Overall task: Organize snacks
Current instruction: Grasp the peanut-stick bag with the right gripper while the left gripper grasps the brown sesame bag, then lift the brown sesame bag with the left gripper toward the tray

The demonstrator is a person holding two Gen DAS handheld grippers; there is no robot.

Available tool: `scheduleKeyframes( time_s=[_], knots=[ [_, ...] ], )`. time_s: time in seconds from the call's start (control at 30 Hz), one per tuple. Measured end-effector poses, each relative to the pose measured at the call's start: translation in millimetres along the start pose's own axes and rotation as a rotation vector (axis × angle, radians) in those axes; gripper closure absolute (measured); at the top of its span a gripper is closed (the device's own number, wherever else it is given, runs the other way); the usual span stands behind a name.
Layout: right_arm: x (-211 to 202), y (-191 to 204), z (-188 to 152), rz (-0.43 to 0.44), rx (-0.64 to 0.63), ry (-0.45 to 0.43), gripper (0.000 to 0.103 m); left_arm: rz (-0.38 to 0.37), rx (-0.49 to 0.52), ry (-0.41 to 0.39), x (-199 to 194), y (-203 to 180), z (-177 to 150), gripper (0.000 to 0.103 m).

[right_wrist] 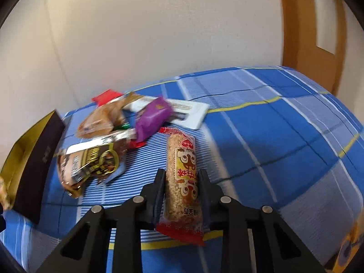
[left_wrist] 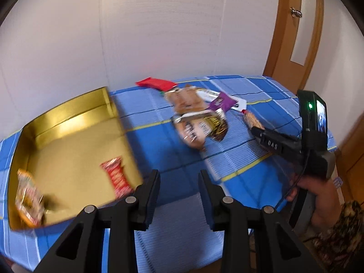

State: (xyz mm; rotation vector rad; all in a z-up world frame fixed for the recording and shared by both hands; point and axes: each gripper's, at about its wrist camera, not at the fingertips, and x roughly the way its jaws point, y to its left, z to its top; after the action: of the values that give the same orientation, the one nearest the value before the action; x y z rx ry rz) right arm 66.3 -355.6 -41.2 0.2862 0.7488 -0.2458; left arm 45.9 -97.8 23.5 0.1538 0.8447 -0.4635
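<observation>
Right tool (right_wrist: 182,177): jaws closed onto a grain bar (right_wrist: 182,177), one finger (right_wrist: 159,191) pressing each long side of the wrapper. Bar's long axis runs straight ahead along the tool's pointing line, near end tucked back between the fingers, far end reaching forward past the tips. It appears to lie on the blue checked cloth of the bench (right_wrist: 284,136), not yet lifted.

Bar: clear wrapper with red crimped ends, pale puffed-grain filling, a yellow-and-red cartoon label mid-length. Slim and rigid-looking, so a side pinch should carry it without sagging (judgement).

Left tool (left_wrist: 179,182): jaws narrow with nothing between them, hovering over the bench edge. The gold tin (left_wrist: 68,122) lies ahead and to its left, holding a red packet (left_wrist: 116,177) and an orange-brown packet (left_wrist: 28,195).

Key relation: from the right tool the tin lies far to the left, past the loose pile – gold-and-black foil packet (right_wrist: 95,166), brown pastry pack (right_wrist: 102,118), purple packet (right_wrist: 152,118), white flat pack (right_wrist: 188,113). The carry must clear the pile and the tin's dark side wall (right_wrist: 38,168). Right hand holds the bar, left tool is nearer the tin
</observation>
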Motion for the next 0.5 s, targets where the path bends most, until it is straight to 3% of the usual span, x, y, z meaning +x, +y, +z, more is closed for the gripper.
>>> scheduleKeyframes(
  time_s=[0.07, 0.17, 0.33, 0.5],
  knots=[
    [-1, -6, 0, -0.004, 0.032, -0.002, 0.074, -0.028, 0.022, 0.022, 13, -7, 11, 0.062],
    [-2, -11, 1, -0.034, 0.056, -0.013, 0.074, -0.032, 0.051, 0.054, 35, -14, 27, 0.062],
    [-2, -18, 2, -0.083, 0.086, -0.031, 0.074, 0.041, 0.113, 0.097, 78, -23, 58, 0.062],
    [2, -20, 1, -0.077, 0.098, -0.024, 0.073, 0.055, 0.171, 0.108, 112, -32, 84, 0.061]
  ],
)
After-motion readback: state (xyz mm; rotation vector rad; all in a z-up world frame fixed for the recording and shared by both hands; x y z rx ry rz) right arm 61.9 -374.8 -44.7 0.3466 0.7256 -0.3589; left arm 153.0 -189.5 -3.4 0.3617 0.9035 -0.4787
